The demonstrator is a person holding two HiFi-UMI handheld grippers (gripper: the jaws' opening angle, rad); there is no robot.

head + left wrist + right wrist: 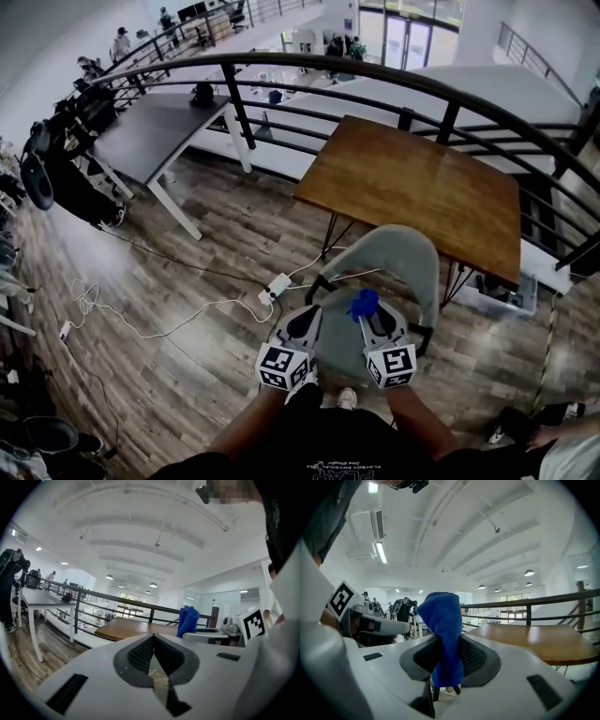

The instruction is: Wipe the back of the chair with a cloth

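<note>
Seen from above, a person stands over a grey-green, round-backed shell chair (405, 255) that sits beside a brown wooden table (422, 183) near a black metal railing (281, 67). The person holds 2 grippers close to the body, above the chair's seat.

The right gripper (367, 319) has its jaws clamped on a bunched bright blue cloth (362, 303), which sticks up past the jaw tips. The left gripper (305, 323) has its jaws pressed together with nothing between them.

The cloth hangs in the air in front of the chair's curved back and appears not to touch it. The cloth is in hand, but the wiping itself looks not yet begun. The whole back seems left to do, and no wiped patch can be made out.
</note>
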